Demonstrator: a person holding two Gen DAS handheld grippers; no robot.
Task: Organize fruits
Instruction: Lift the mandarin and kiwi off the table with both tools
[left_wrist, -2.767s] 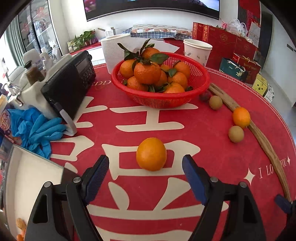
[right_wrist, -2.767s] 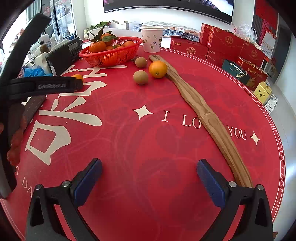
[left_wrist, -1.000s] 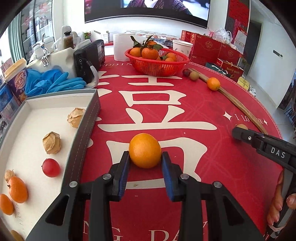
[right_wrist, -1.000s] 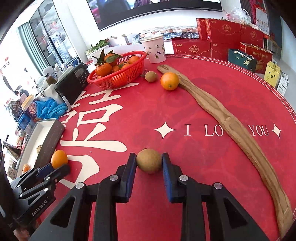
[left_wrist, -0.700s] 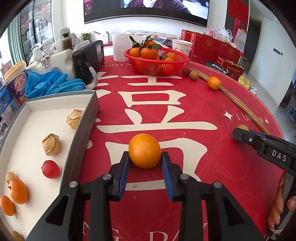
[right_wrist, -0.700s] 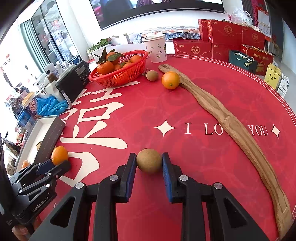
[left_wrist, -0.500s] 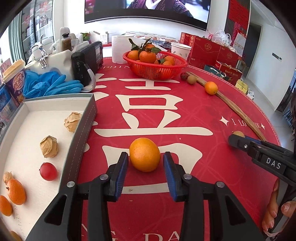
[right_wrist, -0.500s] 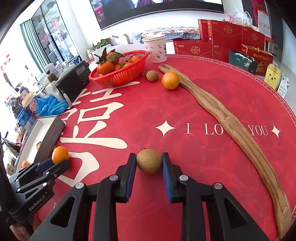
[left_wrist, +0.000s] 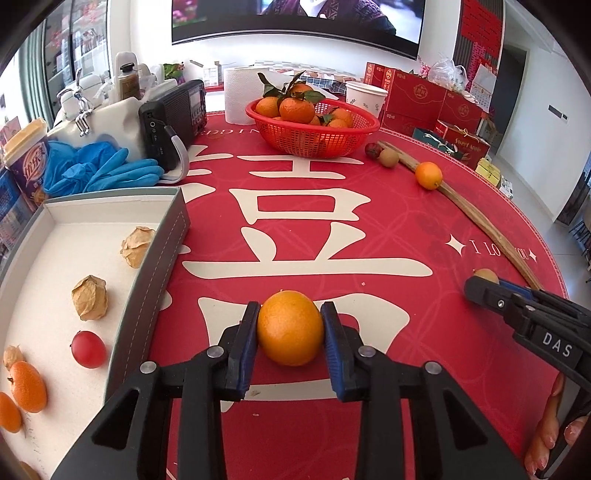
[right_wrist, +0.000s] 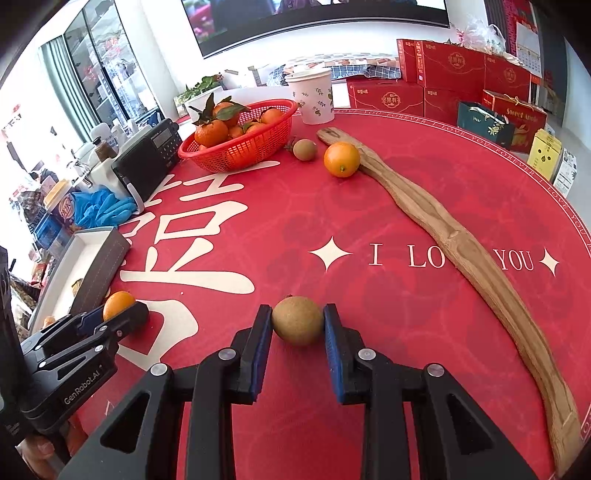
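The left gripper (left_wrist: 290, 345) is clamping an orange (left_wrist: 290, 327) between its blue pads, its jaws having just been closing onto the fruit, which is sitting on the red tabletop (left_wrist: 369, 206). The right gripper (right_wrist: 297, 341) is clenching a brown kiwi (right_wrist: 297, 320) low over the same cloth. From the left wrist camera, a grey-walled tray (left_wrist: 147, 288) is lying at nine o'clock of the held orange, carrying two papery husked fruits (left_wrist: 89, 297), a red tomato (left_wrist: 88, 349) and small oranges (left_wrist: 27, 381) near its lower edge. At twelve o'clock, well apart, a red basket (left_wrist: 314, 134) is holding leafy tangerines, with a black radio (left_wrist: 173, 123) and blue gloves (left_wrist: 103, 170) at about eleven. From the right wrist camera, a second orange (right_wrist: 341, 159) is touching the upper end of a long wooden stick (right_wrist: 461, 251) at one o'clock, and another kiwi (right_wrist: 305, 149) is resting just beside the basket.
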